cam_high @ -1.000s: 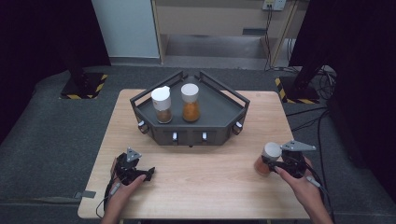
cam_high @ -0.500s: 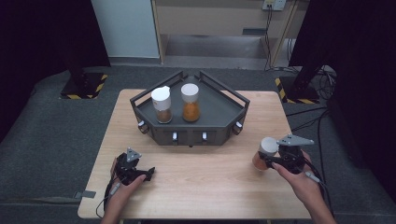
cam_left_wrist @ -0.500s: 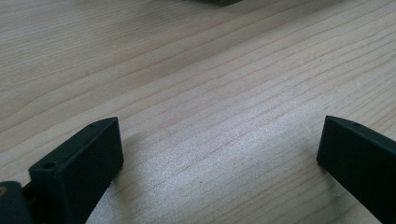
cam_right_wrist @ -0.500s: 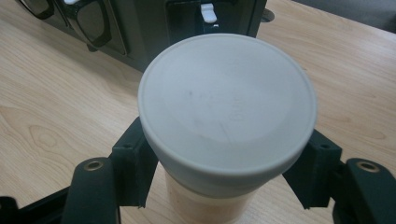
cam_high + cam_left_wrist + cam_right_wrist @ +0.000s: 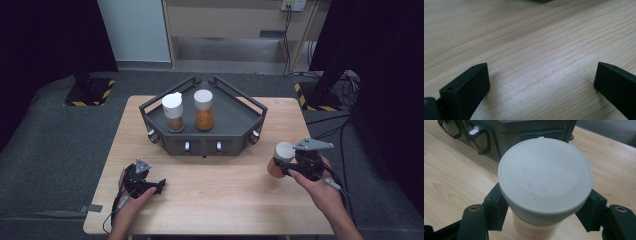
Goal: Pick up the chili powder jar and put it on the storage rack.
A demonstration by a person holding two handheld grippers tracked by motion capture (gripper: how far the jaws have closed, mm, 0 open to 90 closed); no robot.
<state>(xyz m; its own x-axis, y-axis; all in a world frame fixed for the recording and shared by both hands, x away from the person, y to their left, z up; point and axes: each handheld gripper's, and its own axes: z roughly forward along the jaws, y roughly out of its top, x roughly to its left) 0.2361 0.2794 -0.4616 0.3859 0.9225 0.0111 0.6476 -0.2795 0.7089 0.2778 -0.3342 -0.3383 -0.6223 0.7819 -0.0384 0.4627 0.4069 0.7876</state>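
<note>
Jar (image 5: 545, 182) with the grey lid is clamped in my right gripper (image 5: 295, 165) near the table's right edge, left gripper (image 5: 541, 82) idling open, so I reckon next is lifting it into the tray (image 5: 230, 117) beside the other two.

Floor (image 5: 60, 135): you see grey carpet all around.
Table (image 5: 225, 190): your light wooden top.
Back wall (image 5: 132, 30): pale panel between black curtains (image 5: 45, 40).
Cabinet (image 5: 235, 20): beige, behind your table.

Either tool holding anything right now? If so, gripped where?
Right tool clamps a white-lidded jar of orange-brown contents by its body, just under the lid. Left tool is open over the bare wooden table, holding nothing.
</note>
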